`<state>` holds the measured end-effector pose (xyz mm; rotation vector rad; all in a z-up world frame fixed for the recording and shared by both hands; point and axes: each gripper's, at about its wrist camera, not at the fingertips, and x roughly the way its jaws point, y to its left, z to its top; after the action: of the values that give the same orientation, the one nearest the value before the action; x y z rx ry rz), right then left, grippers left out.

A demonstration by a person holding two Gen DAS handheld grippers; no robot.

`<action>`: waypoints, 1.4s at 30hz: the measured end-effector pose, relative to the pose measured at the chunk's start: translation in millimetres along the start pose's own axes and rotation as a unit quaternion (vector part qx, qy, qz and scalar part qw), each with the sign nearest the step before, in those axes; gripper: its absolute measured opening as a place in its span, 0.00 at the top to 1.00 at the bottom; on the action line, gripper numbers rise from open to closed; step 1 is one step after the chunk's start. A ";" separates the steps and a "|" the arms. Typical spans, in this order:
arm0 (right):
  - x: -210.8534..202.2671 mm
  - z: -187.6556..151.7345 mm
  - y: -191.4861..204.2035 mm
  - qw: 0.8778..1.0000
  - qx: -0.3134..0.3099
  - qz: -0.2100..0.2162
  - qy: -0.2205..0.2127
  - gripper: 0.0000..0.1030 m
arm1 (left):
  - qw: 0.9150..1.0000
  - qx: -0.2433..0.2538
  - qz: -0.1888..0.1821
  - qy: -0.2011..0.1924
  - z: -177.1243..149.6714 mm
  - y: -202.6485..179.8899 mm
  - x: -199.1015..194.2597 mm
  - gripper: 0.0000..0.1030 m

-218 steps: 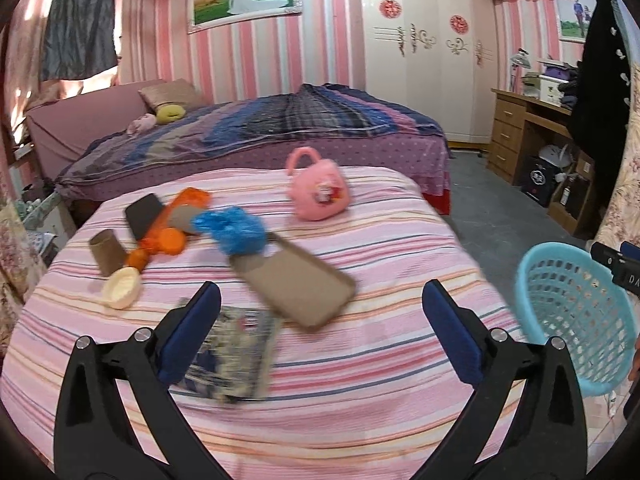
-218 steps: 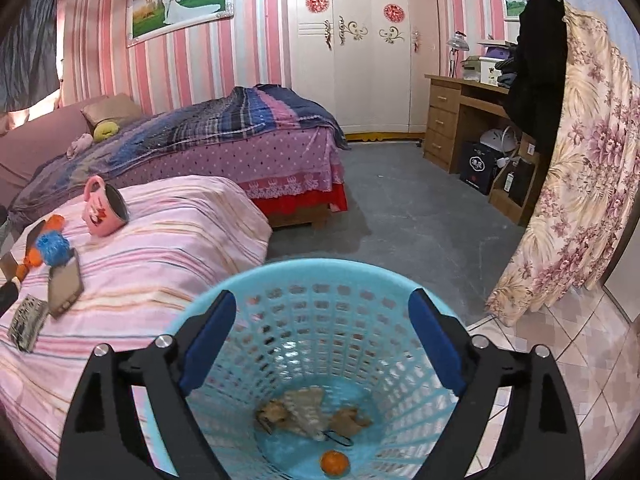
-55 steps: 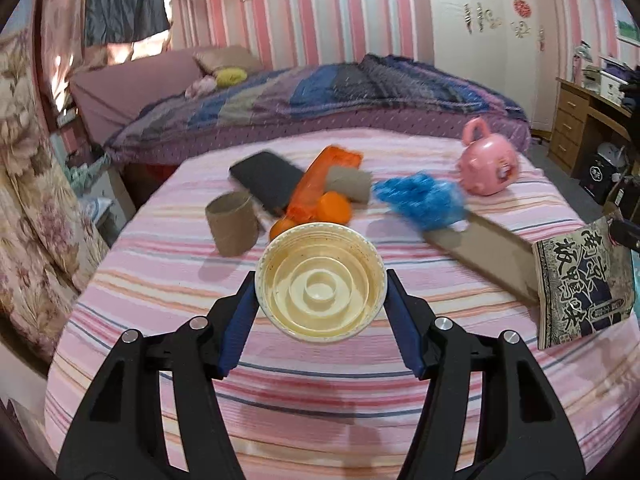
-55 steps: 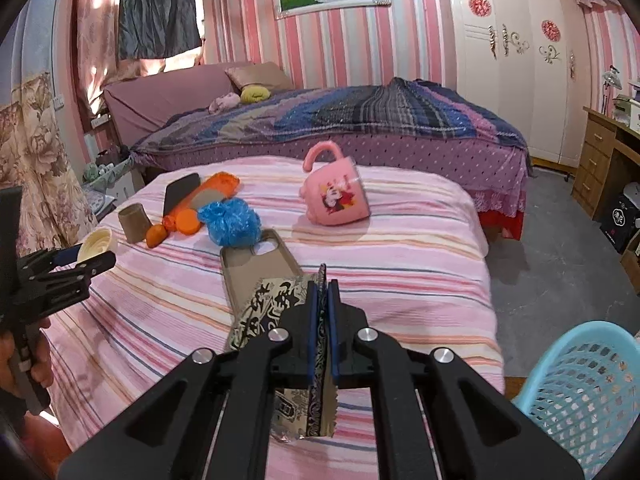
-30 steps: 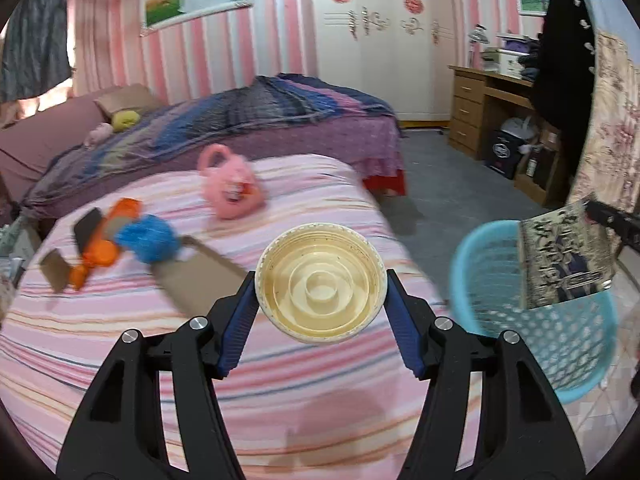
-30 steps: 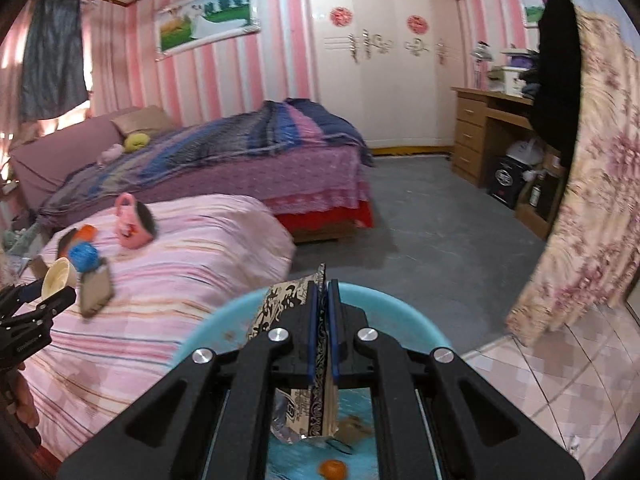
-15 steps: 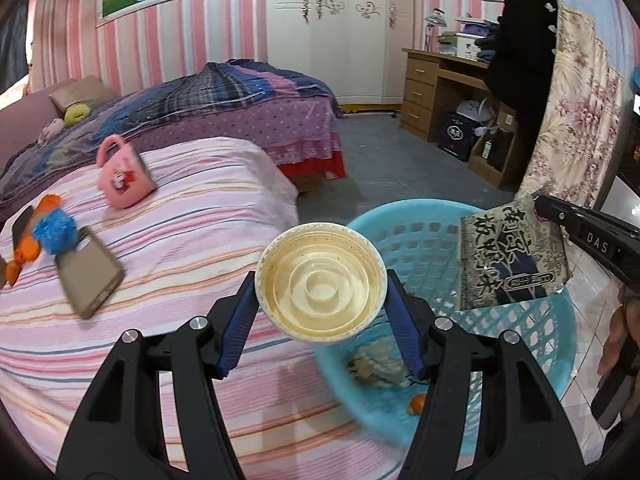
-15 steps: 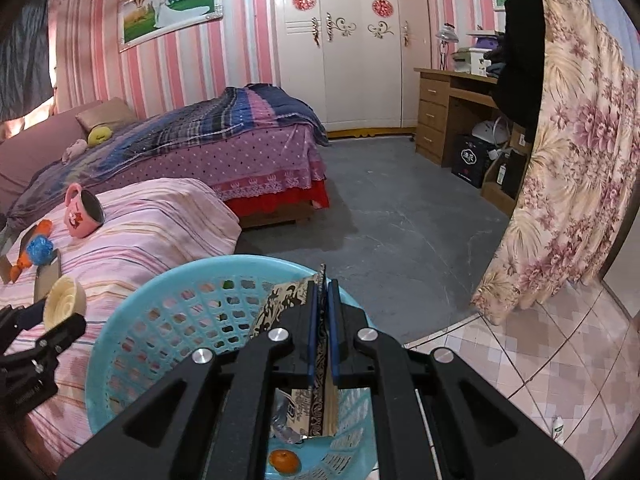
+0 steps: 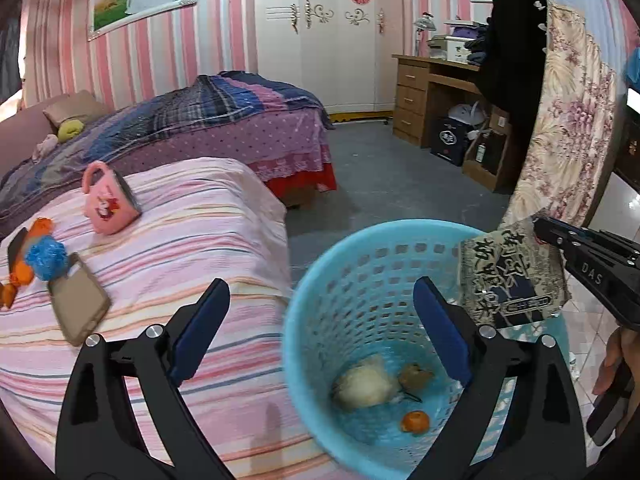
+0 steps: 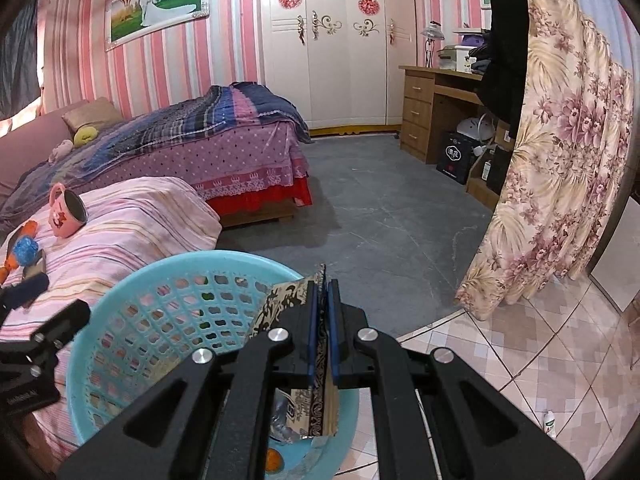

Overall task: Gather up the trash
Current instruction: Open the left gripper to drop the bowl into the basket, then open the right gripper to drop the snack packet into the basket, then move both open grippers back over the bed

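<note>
On the striped bed (image 9: 224, 216) at your left lie a pink mug (image 9: 107, 200) and a blue scrunchy (image 9: 46, 258). Your left tongs (image 9: 320, 320) are spread wide, empty, over the blue basket (image 9: 320, 304). Your right tongs (image 10: 323, 320) pinch the patterned packet (image 9: 508, 276) above the basket's rim

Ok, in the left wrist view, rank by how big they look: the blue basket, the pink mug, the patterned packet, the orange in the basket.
1. Blue basket
2. Patterned packet, though it hangs nearer the camera
3. Pink mug, farther away
4. Orange
</note>
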<state>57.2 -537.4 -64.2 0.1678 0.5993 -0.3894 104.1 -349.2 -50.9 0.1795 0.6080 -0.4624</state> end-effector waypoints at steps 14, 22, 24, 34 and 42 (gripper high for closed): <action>6.1 -1.7 34.3 1.000 -0.024 0.002 0.003 0.30 | 0.995 -0.044 0.090 -0.010 -7.5 95.9 -29.3 0.06; 6.3 1.7 76.2 0.999 -0.042 -0.006 0.016 0.15 | 0.989 -0.074 0.126 -0.020 -14.6 163.4 -54.9 0.05; 4.0 3.1 89.2 0.999 -0.042 -0.003 0.012 0.11 | 0.988 -0.079 0.132 -0.022 -15.6 176.5 -59.7 0.05; -0.4 11.9 143.6 0.999 -0.030 0.043 -0.009 0.06 | 0.981 -0.093 0.170 -0.025 -21.1 246.8 -78.3 0.05; 8.6 17.9 204.4 0.995 -0.061 0.075 -0.003 0.06 | 0.975 -0.108 0.192 -0.020 -23.2 293.8 -77.4 0.05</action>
<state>155.3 -358.0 -46.1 0.0933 0.5996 -0.2075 173.9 -54.7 -16.1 0.0755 0.5629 -0.0247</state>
